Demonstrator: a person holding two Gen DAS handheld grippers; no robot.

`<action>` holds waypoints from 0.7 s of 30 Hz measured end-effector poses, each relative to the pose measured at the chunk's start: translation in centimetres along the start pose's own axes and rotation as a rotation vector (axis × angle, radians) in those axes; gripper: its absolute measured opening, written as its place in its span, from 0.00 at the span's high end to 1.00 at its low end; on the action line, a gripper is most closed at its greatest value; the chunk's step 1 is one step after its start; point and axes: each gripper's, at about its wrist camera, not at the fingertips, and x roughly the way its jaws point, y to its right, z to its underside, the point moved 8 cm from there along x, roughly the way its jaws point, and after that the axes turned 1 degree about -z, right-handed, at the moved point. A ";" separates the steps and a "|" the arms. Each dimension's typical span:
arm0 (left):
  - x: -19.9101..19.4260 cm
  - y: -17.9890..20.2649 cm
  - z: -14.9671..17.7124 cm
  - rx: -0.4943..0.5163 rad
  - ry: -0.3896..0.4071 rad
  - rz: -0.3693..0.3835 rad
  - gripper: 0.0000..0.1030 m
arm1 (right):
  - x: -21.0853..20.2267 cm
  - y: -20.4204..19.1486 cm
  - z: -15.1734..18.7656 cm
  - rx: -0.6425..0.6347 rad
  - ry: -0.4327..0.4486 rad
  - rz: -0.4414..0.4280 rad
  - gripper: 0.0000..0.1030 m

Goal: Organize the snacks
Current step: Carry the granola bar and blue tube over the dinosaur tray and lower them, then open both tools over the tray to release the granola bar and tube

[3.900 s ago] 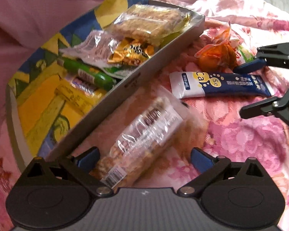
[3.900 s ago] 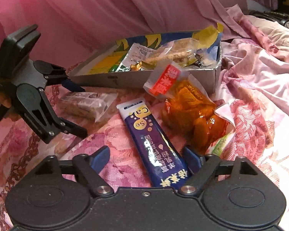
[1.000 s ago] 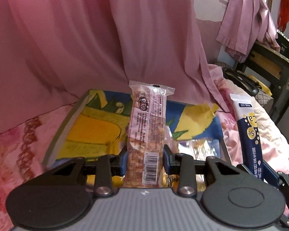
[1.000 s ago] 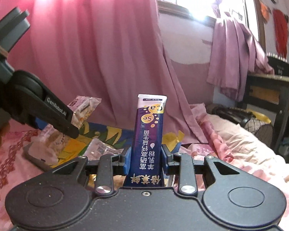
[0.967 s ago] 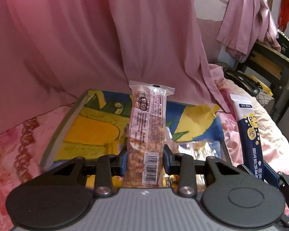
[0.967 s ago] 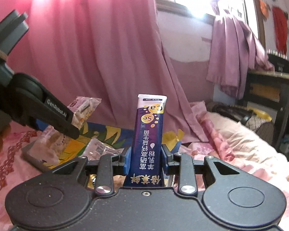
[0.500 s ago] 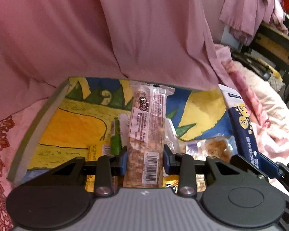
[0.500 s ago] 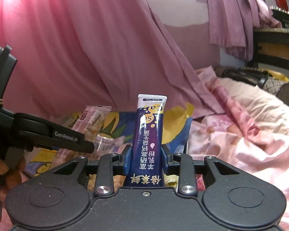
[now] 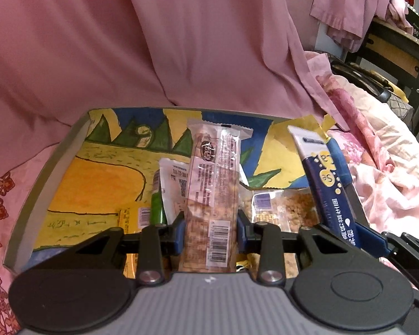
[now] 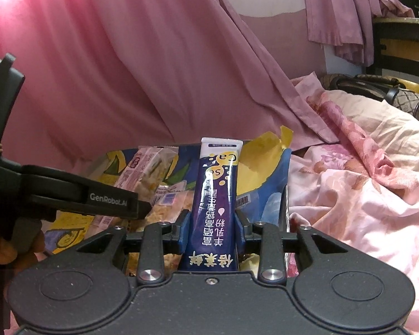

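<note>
The left claw point(image 9: 211, 233) pinches a clear-wrapped, oblong cereal bar point(image 9: 213, 192) upright above the shallow grey cardboard box with a blue-and-yellow painted lining point(image 9: 53, 173). Just beside it, the right claw point(image 10: 211, 230) grips a dark blue stick sachet with a white end point(image 10: 216, 206), over the box's right end.

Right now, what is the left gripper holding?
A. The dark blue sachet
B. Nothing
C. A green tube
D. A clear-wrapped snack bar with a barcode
D: the left gripper is shut on the clear-wrapped snack bar, above the box; the dark blue sachet sits in the right gripper.
</note>
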 end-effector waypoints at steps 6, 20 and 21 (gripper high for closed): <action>-0.1 -0.1 0.0 -0.002 -0.007 -0.014 0.62 | 0.3 0.5 0.3 0.028 -0.016 -0.007 0.62; -3.0 -1.4 -0.3 -0.058 0.065 -0.051 0.32 | -2.0 0.3 -1.2 -0.004 0.062 0.032 0.24; -3.5 -1.6 -0.4 -0.066 0.081 -0.056 0.28 | -2.5 0.4 -1.5 -0.005 0.075 0.037 0.22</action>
